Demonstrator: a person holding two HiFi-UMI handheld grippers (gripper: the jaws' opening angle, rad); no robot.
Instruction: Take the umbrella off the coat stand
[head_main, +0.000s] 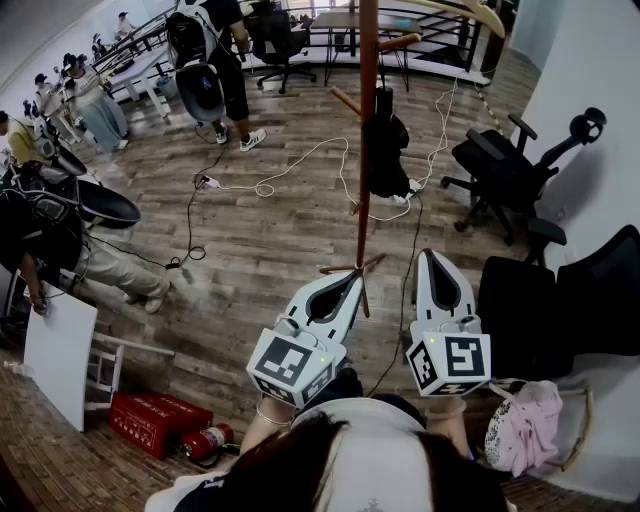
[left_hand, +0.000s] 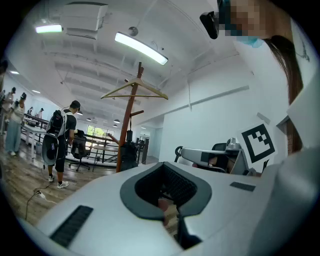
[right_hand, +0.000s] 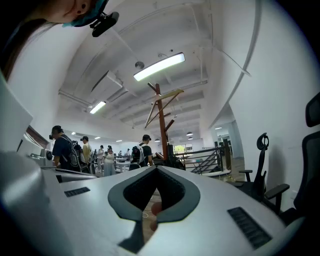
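Observation:
A wooden coat stand (head_main: 367, 120) rises from the plank floor ahead of me. A black folded umbrella (head_main: 385, 150) hangs from one of its pegs, and a wooden hanger (head_main: 470, 10) sits at its top. My left gripper (head_main: 352, 278) is held level with its tip near the stand's foot, jaws together and nothing between them. My right gripper (head_main: 431, 257) is beside it to the right, also shut and empty. Both are well short of the umbrella. The left gripper view shows the stand (left_hand: 131, 120) with the umbrella (left_hand: 127, 152). The right gripper view shows the stand (right_hand: 160, 125) further off.
Black office chairs (head_main: 505, 170) stand right of the stand, and another chair (head_main: 540, 310) is close to my right gripper. White cables (head_main: 300, 165) trail over the floor. People stand at the left and the back. A fire extinguisher (head_main: 205, 440) and a white board (head_main: 60, 355) lie at lower left.

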